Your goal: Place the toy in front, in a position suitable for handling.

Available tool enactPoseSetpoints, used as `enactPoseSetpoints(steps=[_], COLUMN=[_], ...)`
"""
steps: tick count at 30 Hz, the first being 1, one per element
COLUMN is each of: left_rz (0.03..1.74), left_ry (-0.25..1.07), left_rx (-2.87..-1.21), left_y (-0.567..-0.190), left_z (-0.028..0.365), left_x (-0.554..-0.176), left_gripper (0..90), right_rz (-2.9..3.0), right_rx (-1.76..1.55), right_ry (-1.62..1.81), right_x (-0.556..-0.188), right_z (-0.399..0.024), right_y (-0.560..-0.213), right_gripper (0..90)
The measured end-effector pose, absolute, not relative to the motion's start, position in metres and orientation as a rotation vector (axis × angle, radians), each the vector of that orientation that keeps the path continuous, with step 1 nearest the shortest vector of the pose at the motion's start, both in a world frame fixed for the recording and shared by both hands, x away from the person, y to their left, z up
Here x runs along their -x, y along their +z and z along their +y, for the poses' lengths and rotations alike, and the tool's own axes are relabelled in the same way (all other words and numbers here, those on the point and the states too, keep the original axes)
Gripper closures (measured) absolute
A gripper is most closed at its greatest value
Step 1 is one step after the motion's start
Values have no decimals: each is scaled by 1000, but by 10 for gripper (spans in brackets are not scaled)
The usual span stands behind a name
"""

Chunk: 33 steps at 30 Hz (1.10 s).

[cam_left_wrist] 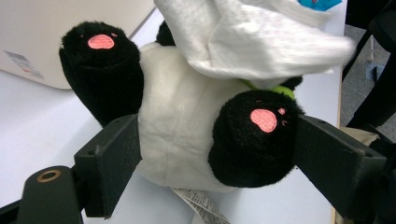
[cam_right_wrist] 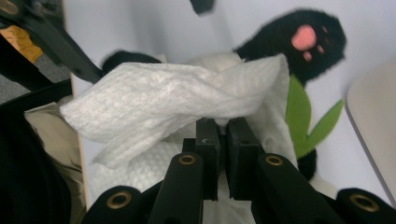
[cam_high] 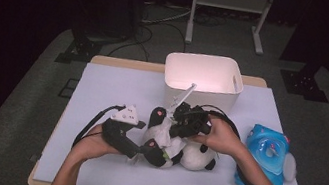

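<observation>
A black-and-white plush panda [cam_high: 197,156] lies on its back on the pale table [cam_high: 113,84], feet toward the left. My left gripper [cam_high: 139,153] is shut on its lower body; in the left gripper view one jaw presses the white belly [cam_left_wrist: 182,126] and the other a black foot [cam_left_wrist: 252,140]. My right gripper [cam_right_wrist: 223,128] is shut on a crumpled white tissue [cam_right_wrist: 173,98] held on the panda's chest, next to a green felt leaf [cam_right_wrist: 299,116]. From above, that right gripper [cam_high: 174,127] sits over the tissue [cam_high: 161,133].
A white plastic bin [cam_high: 204,74] stands just behind the panda at the table's far edge. A blue toy [cam_high: 268,155] lies to the right, near my right forearm. Black cables trail from both grippers across the table.
</observation>
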<state>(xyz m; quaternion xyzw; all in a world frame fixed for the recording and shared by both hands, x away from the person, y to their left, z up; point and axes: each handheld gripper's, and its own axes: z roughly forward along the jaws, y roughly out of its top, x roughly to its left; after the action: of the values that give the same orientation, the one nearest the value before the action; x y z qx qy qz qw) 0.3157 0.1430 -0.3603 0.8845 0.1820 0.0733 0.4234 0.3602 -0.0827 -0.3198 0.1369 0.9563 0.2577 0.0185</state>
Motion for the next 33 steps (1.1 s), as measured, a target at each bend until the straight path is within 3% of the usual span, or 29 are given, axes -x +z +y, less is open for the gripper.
enactPoseSetpoints(steps=[20,33], left_rz=[458,439], left_ry=[213,175], left_rx=[-2247,-2260], left_y=[-362,-366], left_z=[136,129], left_x=[-314,-313], left_gripper=[153,154], right_rz=[3026,2978], right_rx=[-403,-358], right_ry=[825,774], right_x=[-343,-351], right_z=[-93,-71], right_y=[-332,-314], right_gripper=[843,842])
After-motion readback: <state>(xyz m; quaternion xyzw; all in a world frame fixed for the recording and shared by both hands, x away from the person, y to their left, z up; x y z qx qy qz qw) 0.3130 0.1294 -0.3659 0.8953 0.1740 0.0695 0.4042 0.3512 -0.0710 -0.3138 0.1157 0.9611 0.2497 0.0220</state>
